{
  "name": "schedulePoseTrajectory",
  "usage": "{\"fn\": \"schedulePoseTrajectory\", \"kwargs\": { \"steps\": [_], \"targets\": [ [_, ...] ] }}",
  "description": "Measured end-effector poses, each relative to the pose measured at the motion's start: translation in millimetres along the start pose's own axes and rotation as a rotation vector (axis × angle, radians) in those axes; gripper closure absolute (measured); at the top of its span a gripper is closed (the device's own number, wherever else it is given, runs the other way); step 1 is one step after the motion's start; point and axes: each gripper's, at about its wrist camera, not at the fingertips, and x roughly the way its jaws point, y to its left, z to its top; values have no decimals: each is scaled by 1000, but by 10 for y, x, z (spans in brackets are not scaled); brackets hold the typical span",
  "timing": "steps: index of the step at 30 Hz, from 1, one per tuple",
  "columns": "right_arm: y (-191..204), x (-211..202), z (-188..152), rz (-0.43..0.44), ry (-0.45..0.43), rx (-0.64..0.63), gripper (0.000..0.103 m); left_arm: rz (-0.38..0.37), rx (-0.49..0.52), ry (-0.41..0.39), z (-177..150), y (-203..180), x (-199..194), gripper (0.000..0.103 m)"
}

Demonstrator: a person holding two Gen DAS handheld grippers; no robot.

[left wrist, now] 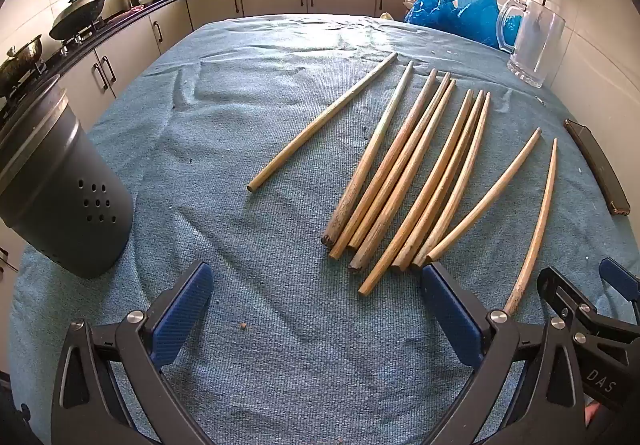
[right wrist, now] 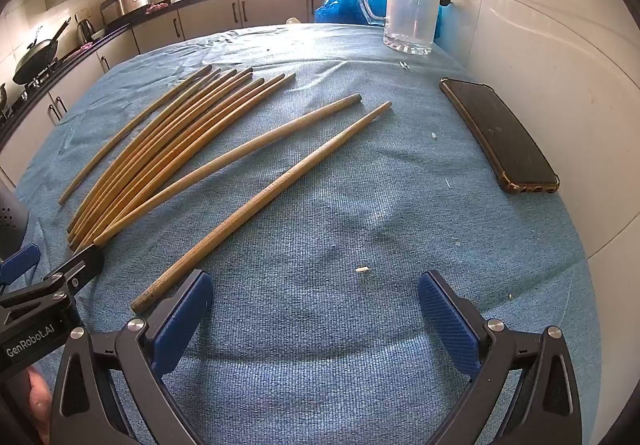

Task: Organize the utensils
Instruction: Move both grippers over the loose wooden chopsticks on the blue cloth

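Two printed marks, both on tool bodies

In the left wrist view, the black frame of the right tongs (left wrist: 618, 285) at the lower right edge carries white letters reading "DAS"; the word may run on out of view. In the right wrist view, the black body of the left tongs (right wrist: 52, 265) at the lower left edge reads "GenRobot.AI" in white. Nothing else bears legible writing.
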Motion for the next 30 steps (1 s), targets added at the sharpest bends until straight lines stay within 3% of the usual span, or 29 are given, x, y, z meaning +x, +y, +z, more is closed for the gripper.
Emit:
{"fn": "schedulePoseTrajectory", "kwargs": {
  "steps": [8,12,17,22,30],
  "targets": [
    [28,39,12,-6,19,-5,0,-6,13,7,29,0,6,0],
    [46,63,7,-6,17,-6,0,-30,16,-26,-89,97,-240,0],
    [37,7,-38,-14,11,13,4,-39,-5,-132,-217,248,-829,0],
    [-20,-368,-102,16,-96,86,5,-7,32,-242,-338,282,-1282,0],
    [73,-1128,-273,-84,-360,45,5,-1,64,-320,-429,274,-1615,0]
  ]
}}
